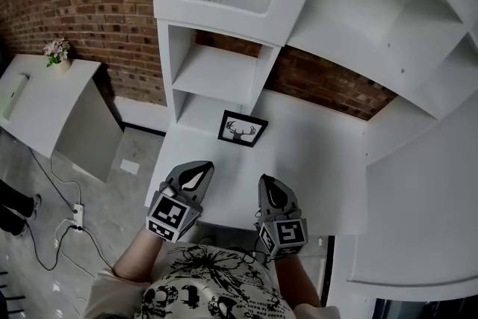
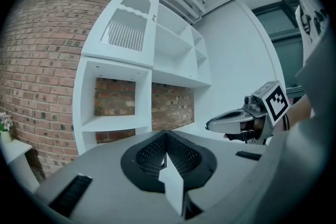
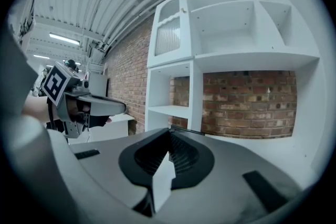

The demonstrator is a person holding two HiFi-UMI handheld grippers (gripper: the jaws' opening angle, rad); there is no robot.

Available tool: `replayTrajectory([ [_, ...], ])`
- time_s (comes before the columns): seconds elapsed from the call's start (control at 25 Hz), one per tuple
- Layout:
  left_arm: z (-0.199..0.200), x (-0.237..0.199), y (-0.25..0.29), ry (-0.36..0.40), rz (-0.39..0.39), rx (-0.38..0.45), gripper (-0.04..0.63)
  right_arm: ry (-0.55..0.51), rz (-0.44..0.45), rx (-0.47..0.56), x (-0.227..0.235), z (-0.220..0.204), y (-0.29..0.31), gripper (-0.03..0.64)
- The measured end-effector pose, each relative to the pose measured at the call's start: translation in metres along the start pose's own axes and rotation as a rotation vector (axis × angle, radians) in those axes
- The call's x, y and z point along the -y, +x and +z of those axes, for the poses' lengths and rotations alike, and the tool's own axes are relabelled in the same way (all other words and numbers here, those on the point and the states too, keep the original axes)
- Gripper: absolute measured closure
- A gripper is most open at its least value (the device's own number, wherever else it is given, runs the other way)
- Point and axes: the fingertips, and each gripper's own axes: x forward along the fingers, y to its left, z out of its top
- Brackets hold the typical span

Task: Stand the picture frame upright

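The picture frame (image 1: 243,128), black-edged with a deer-head drawing, lies flat on the white desk (image 1: 314,160) close to the shelf unit's lower cubby. Both grippers hover near the desk's front edge, short of the frame and apart from it. My left gripper (image 1: 196,174) is shut and holds nothing; its own view shows closed jaws (image 2: 167,136) pointing at the shelves. My right gripper (image 1: 273,190) is also shut and empty (image 3: 169,136). Each gripper shows in the other's view: the right gripper (image 2: 247,120) and the left gripper (image 3: 89,105). A thin dark edge of the frame (image 3: 189,131) shows just beyond the right jaws.
A white shelf unit (image 1: 224,71) with open cubbies rises behind the desk against a brick wall (image 1: 97,4). To the left stands a white cabinet (image 1: 52,101) with a small flower pot (image 1: 56,52). Cables and a power strip (image 1: 75,217) lie on the floor.
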Motion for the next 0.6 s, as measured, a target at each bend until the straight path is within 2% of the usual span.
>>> replayTrajectory([
  [0.2,0.008,-0.003,-0.001,0.009,0.004,0.012,0.594,-0.002,0.004,0.024,0.000,0.011,0.000,0.612],
  [0.6,0.011,-0.011,0.003,-0.036,0.015,0.023,0.594,-0.002,0.023,0.035,0.002,0.018,0.001,0.613],
])
